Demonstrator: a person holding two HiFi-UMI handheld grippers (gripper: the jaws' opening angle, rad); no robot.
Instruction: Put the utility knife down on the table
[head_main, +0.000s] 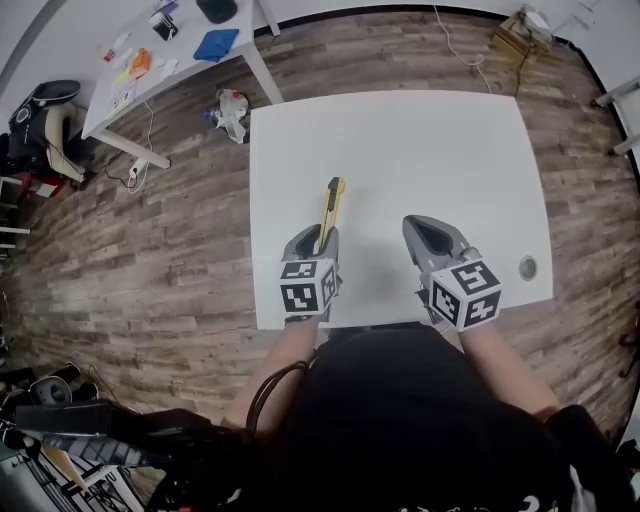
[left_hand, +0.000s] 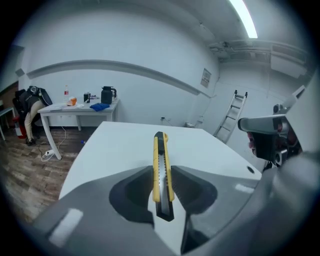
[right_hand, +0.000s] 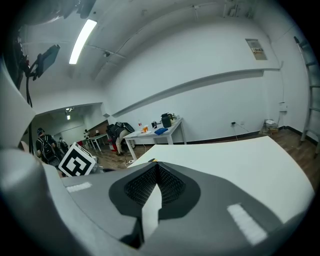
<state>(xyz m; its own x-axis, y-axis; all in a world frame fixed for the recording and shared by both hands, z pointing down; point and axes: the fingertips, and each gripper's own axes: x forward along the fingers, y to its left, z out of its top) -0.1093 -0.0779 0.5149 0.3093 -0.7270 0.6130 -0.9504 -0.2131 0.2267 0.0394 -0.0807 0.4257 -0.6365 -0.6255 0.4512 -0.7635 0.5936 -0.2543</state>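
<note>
On my left gripper (head_main: 322, 238) the jaws clamp the yellow utility knife (head_main: 331, 203) over the desk (head_main: 420, 140) — right gripper (head_main: 424, 228) jaws pressed together, empty.

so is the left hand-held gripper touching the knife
Touching: in the left gripper view the left hand-held gripper clamps the knife from both sides.

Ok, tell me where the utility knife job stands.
Done: nothing yet; the utility knife has not been released. In hand: the left gripper is shut on its yellow body, holding it pointed out over the white table. The right gripper is shut and empty. Left: lower the knife onto the bare tabletop and open the left gripper.
</note>
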